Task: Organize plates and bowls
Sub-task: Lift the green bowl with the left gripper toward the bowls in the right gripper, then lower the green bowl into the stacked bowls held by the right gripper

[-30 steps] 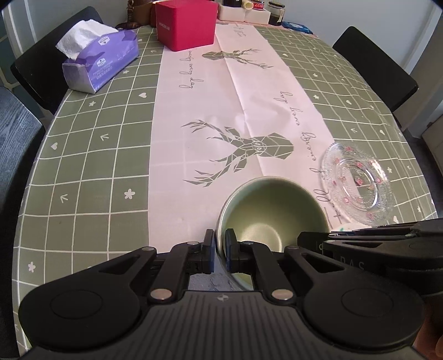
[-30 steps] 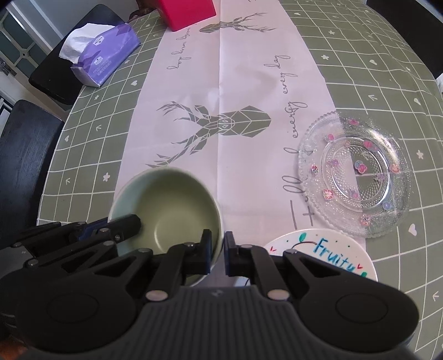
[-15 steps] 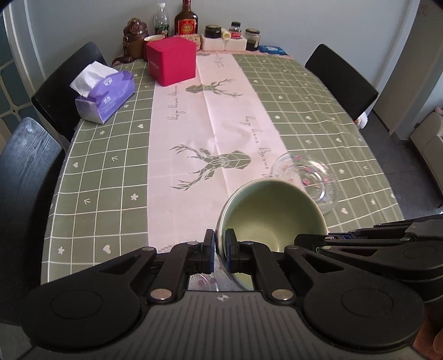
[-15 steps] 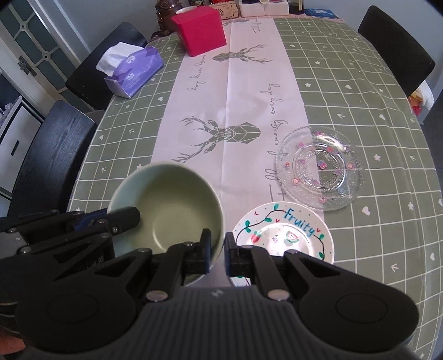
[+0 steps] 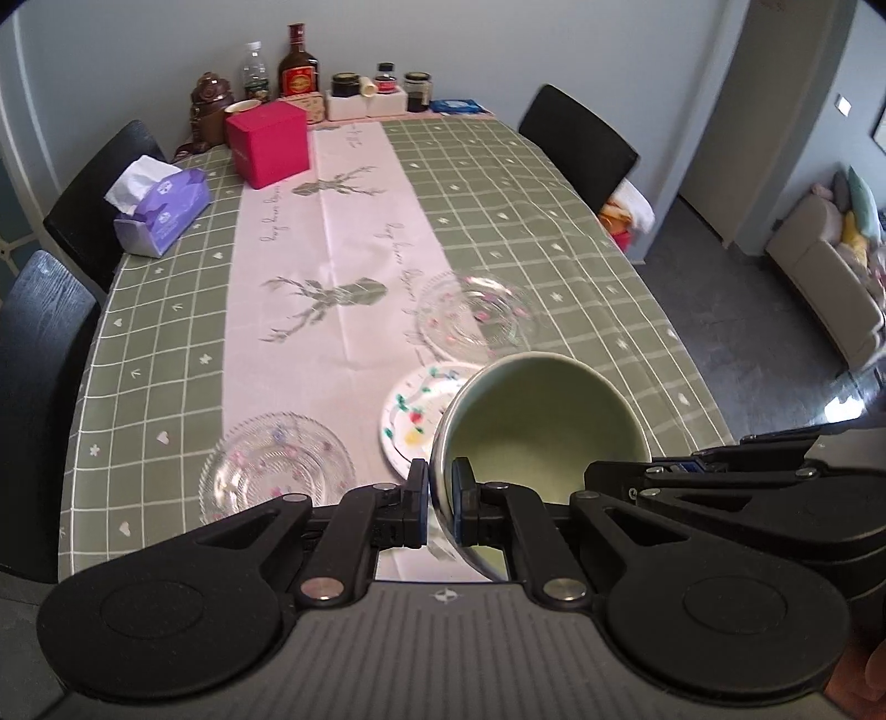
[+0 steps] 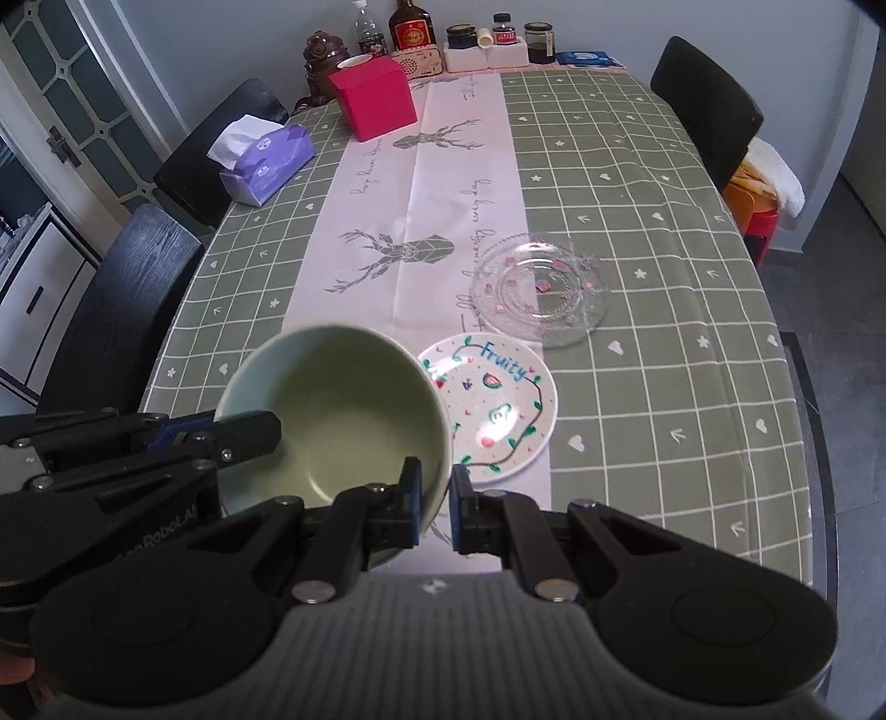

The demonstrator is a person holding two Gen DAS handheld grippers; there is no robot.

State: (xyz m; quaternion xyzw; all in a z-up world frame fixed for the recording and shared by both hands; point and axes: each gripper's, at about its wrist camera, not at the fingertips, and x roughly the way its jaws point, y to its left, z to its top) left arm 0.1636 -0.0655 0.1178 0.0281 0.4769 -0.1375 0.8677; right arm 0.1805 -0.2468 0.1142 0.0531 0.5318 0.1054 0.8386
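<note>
Both grippers hold one pale green bowl in the air above the near end of the table. My left gripper is shut on its left rim; my right gripper is shut on its right rim, the bowl tilted toward the cameras. Below lies a white "Fruity" plate, also in the left wrist view. A clear glass plate lies beyond it, seen too in the left wrist view. A second clear glass plate lies near the front edge.
A purple tissue box and a red box stand at the far left. Bottles and jars line the far edge. Black chairs stand around the table. The deer-print runner runs down the middle.
Both grippers have lifted the green bowl well above the table and pulled back, so more of the table and the near glass plate have come into view.
</note>
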